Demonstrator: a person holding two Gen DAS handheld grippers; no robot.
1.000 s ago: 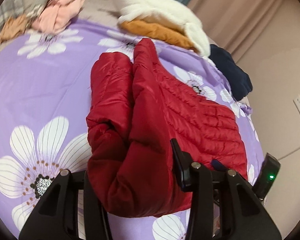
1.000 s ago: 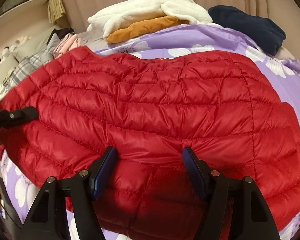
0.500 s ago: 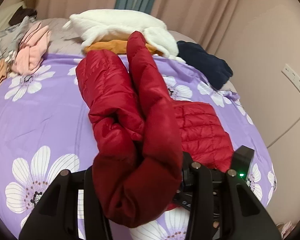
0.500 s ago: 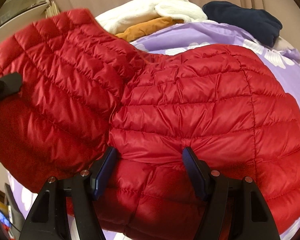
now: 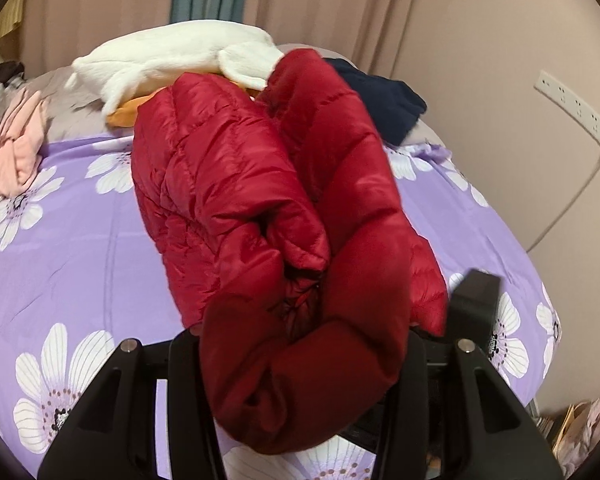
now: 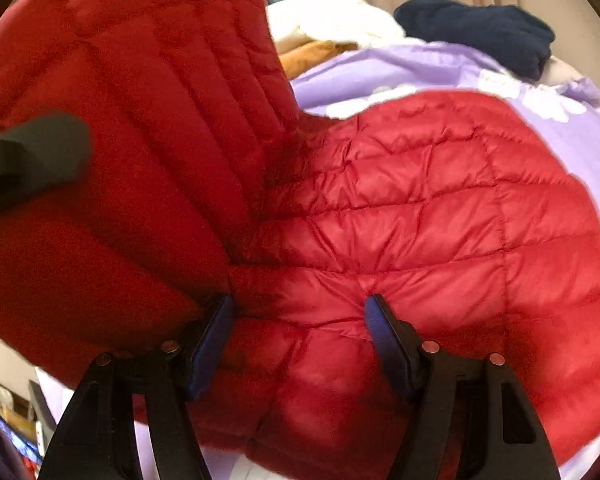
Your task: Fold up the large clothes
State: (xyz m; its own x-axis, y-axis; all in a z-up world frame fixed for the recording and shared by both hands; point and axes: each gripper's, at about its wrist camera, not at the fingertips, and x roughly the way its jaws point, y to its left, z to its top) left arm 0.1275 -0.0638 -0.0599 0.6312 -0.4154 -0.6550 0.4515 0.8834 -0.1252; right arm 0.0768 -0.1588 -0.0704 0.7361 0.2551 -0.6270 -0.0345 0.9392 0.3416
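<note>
My left gripper (image 5: 300, 360) pinches a bunched fold of the red jacket (image 5: 240, 184), jaws easing apart; my right gripper (image 6: 300, 320) clamps its hem above the bedsheet (image 5: 60, 248).

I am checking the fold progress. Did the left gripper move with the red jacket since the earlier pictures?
Yes. The left gripper carried the red jacket up off the purple sheet and toward the right gripper.

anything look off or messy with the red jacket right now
The red jacket is bunched in a thick wad in the left gripper, whose jaws are opening, rather than folded flat. No damage shows.
</note>
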